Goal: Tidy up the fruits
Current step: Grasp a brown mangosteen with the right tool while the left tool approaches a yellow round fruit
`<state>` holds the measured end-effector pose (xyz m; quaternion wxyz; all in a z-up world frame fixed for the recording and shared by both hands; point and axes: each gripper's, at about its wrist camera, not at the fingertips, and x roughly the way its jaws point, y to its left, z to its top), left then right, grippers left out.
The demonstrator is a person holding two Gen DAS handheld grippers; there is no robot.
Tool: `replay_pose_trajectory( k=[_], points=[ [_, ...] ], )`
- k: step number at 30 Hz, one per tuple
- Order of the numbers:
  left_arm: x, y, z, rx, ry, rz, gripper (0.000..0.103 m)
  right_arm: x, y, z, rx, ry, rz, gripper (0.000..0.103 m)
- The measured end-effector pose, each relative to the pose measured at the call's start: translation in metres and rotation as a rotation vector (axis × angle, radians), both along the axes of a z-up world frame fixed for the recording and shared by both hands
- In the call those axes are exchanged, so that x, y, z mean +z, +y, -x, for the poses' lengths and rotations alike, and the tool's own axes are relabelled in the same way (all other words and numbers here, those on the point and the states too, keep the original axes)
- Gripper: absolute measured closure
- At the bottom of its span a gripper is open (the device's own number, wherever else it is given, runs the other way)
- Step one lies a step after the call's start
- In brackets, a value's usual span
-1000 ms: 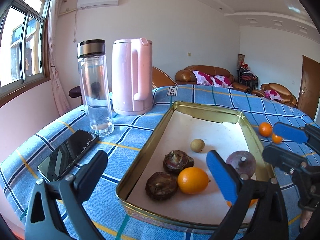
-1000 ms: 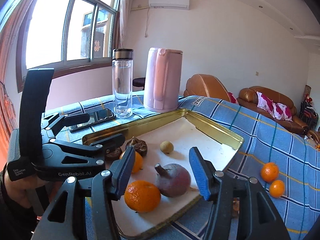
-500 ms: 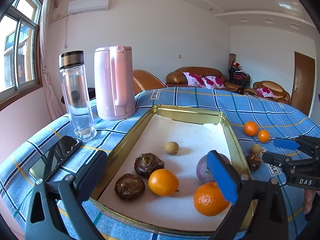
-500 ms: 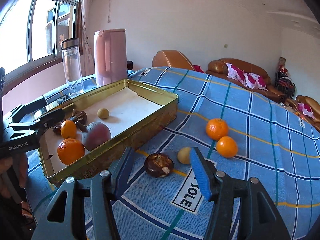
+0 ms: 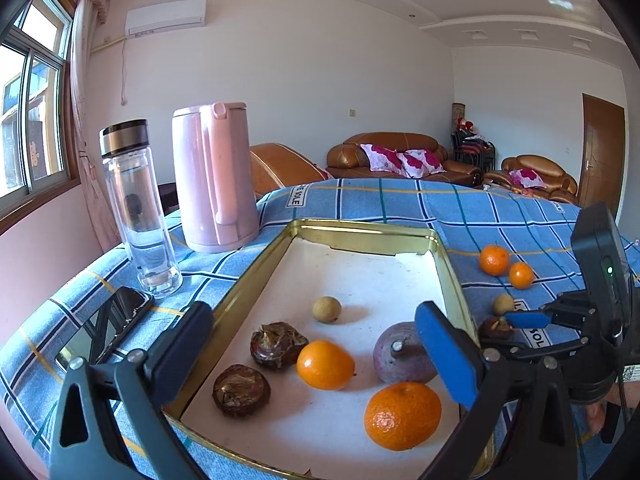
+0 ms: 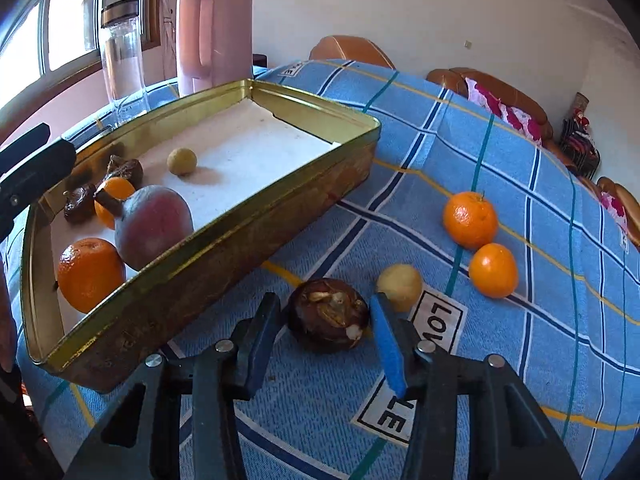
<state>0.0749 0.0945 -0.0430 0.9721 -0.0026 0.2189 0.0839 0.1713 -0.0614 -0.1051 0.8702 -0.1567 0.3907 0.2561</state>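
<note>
A gold tin tray (image 5: 256, 280) (image 6: 280, 208) holds two oranges (image 5: 402, 416), a purple fruit (image 5: 400, 356), two brown chestnuts (image 5: 276, 344) and a small tan fruit (image 5: 326, 309). My right gripper (image 6: 324, 320) is open, low over the cloth, its fingers either side of a brown chestnut (image 6: 328, 314) beside the tray. A small yellow fruit (image 6: 399, 286) and two oranges (image 6: 470, 220) lie past it. My left gripper (image 5: 312, 344) is open and empty above the tray's near end. The right gripper also shows in the left wrist view (image 5: 516, 332).
A pink kettle (image 5: 212, 176), a glass bottle (image 5: 138, 208) and a dark phone (image 5: 100, 328) stand left of the tray on the blue checked tablecloth (image 6: 520, 340). Sofas line the far wall.
My right gripper moved down and forward to the loose chestnut, which now sits between its fingers. My left gripper stayed over the tray, shifting slightly.
</note>
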Motion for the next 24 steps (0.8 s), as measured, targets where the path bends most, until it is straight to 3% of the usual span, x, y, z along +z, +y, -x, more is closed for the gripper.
replay_pose_trajectory(
  k=[7,12,19,24],
  points=[
    [0.013,-0.026,-0.003,-0.067,-0.011,0.006,0.000,0.012,-0.015,0.012,-0.020,-0.060,-0.049,0.059],
    [0.017,-0.068,-0.020,-0.159,0.013,-0.009,0.000,0.022,-0.051,0.012,-0.128,-0.129,-0.054,0.059],
    [0.010,-0.130,-0.052,-0.274,0.098,-0.041,0.001,0.026,-0.107,-0.007,-0.278,-0.158,-0.053,0.059],
    [-0.004,-0.158,-0.079,-0.337,0.183,-0.041,0.016,0.028,-0.133,-0.011,-0.330,-0.161,-0.080,0.058]
  ],
)
